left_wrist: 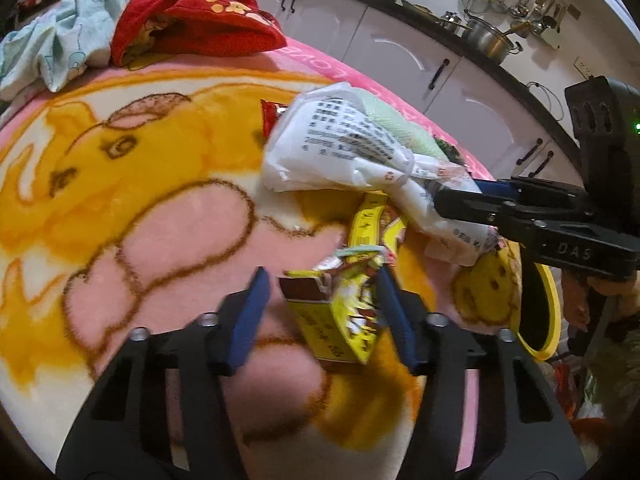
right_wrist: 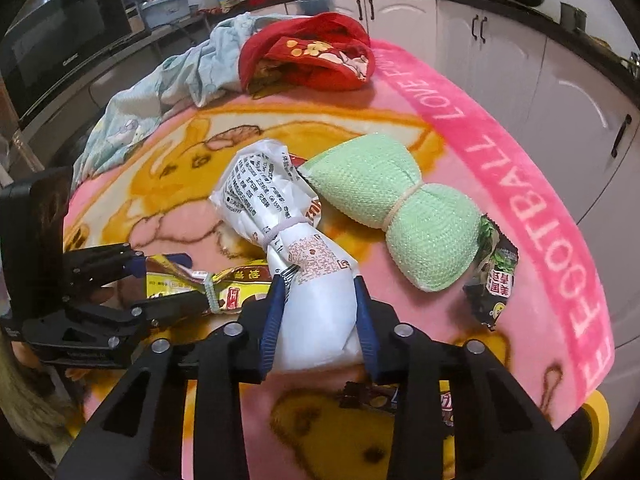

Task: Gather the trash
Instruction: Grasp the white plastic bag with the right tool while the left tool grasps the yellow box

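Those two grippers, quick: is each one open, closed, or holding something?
Left gripper: open around the yellow wrapper.
Right gripper: shut on the white wrapper.

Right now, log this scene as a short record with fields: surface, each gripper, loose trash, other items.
surface: pink and yellow cartoon blanket
left gripper: jaws around a yellow wrapper bundle, right pad touching, left pad apart
right gripper: pads pressed on the tied white plastic bag
loose trash: green mesh bundle tied with a band; dark snack wrapper beside it
other items: red cloth and pale blue cloth at the far end
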`<control>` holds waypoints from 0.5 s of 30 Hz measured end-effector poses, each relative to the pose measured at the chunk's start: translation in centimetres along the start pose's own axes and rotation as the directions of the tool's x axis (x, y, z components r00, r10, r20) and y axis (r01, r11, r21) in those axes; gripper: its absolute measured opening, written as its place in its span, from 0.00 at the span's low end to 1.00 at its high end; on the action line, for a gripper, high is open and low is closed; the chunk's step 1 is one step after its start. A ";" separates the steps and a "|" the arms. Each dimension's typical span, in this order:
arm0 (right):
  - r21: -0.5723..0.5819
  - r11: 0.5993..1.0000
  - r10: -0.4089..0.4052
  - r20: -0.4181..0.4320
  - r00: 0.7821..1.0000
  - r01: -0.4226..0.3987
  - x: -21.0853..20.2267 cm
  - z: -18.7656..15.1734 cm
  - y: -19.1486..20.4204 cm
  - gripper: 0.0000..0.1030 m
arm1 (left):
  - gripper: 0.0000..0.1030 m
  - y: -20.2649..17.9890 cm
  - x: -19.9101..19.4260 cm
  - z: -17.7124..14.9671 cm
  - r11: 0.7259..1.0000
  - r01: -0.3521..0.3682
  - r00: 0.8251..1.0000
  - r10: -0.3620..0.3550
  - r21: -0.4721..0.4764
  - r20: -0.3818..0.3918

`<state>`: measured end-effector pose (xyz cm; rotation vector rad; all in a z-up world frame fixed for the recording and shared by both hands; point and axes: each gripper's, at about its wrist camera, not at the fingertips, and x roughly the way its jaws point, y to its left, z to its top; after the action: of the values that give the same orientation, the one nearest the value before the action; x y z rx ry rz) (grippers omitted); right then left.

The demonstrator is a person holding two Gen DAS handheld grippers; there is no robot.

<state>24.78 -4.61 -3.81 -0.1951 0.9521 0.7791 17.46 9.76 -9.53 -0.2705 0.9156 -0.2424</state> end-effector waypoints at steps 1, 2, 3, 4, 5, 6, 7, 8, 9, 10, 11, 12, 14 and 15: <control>0.000 1.000 -0.002 0.000 1.000 0.002 0.0 -0.1 0.1 0.29 | 0.31 -0.1 0.0 -0.1 1.000 0.012 1.000 -0.012 0.000 -0.002; -0.001 1.000 -0.003 0.002 1.000 0.003 0.0 -0.1 0.1 0.28 | 0.30 -0.4 0.0 -0.2 1.000 0.013 1.000 -0.013 0.005 -0.007; -0.004 1.000 -0.002 0.005 1.000 0.002 -0.2 -0.3 0.3 0.27 | 0.28 -0.6 0.0 -0.3 1.000 0.013 1.000 -0.013 0.014 -0.009; -0.006 1.000 -0.002 0.007 1.000 0.002 -0.3 -0.4 0.4 0.27 | 0.27 -0.8 -0.1 -0.5 1.000 0.011 1.000 -0.011 0.022 -0.011; -0.008 1.000 -0.003 0.010 1.000 0.003 -0.4 -0.5 0.5 0.26 | 0.27 -1.0 -0.1 -0.6 1.000 0.005 1.000 -0.005 0.029 -0.010; -0.010 1.000 -0.005 0.014 1.000 0.005 -0.5 -0.6 0.6 0.26 | 0.26 -1.2 -0.2 -0.7 0.999 0.001 1.000 0.000 0.035 -0.008; -0.011 1.000 -0.006 0.017 1.000 0.006 -0.6 -0.7 0.7 0.26 | 0.23 -1.3 -0.2 -0.7 0.999 0.001 1.000 -0.001 0.037 -0.005; -0.012 1.000 -0.008 0.020 1.000 0.008 -0.6 -0.7 0.8 0.25 | 0.22 -1.4 -0.4 -0.8 0.999 0.004 1.000 -0.004 0.038 -0.002; -0.010 1.000 -0.010 0.023 1.000 0.010 -0.7 -0.8 0.9 0.25 | 0.21 -1.5 -0.6 -0.8 0.999 0.000 1.000 0.000 0.041 0.000; -0.008 1.000 -0.007 0.023 1.000 0.007 -0.8 -0.9 1.1 0.25 | 0.21 -1.6 -0.7 -0.9 0.999 -0.005 1.000 0.005 0.045 0.003; -0.008 1.000 -0.006 0.025 1.000 0.006 -0.9 -1.0 1.2 0.24 | 0.21 -1.6 -0.8 -1.0 0.999 -0.007 1.000 0.007 0.047 0.003; -0.012 1.000 -0.007 0.030 1.000 0.008 -1.0 -1.1 1.5 0.24 | 0.20 -1.6 -0.9 -1.1 0.999 -0.009 1.000 0.009 0.047 0.004; -0.016 1.000 -0.002 0.034 0.999 0.003 -1.2 -1.4 1.8 0.24 | 0.20 -1.5 -1.1 -1.2 0.999 -0.010 1.000 0.010 0.039 0.006; -0.017 1.000 -0.004 0.039 0.999 0.005 -1.4 -1.5 2.1 0.23 | 0.20 -1.5 -1.3 -1.2 0.999 -0.010 1.000 0.009 0.036 0.006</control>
<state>21.96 -4.54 -3.24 -0.1964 0.9077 0.7847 15.58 8.56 -8.81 -0.2331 0.9053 -0.2491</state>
